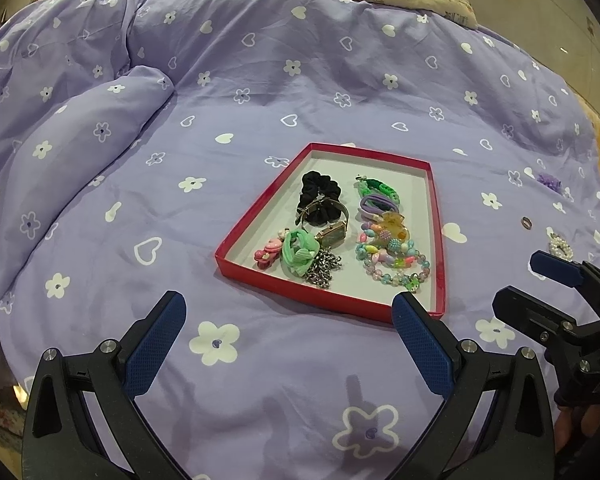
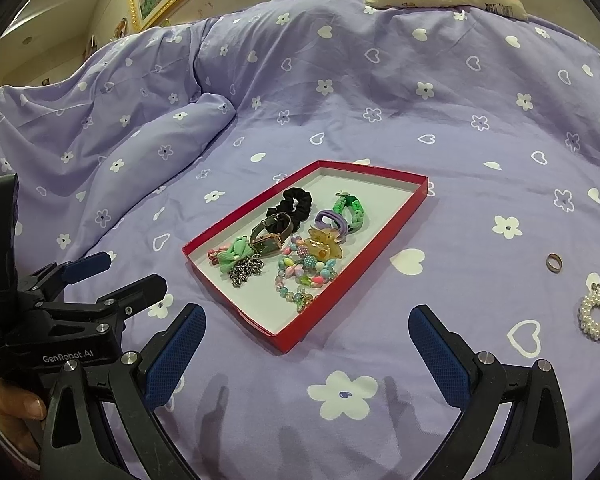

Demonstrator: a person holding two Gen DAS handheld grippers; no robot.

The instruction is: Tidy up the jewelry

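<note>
Both tongs, left (image 1: pixel 290 314) and right (image 2: pixel 306 326), are held wide open and empty; pearl bracelet (image 2: pixel 598 312) and ring (image 2: pixel 553 262), at frame right, remain outside the red tray (image 2: pixel 292 338).

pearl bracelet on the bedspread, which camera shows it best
The right wrist view. There the pearl bracelet lies whole and unobstructed on the purple bedspread, to the right of the red tray, its beads distinct. In the left wrist view it is small, near the right edge, partly hidden behind a blue finger of the right gripper.
</note>
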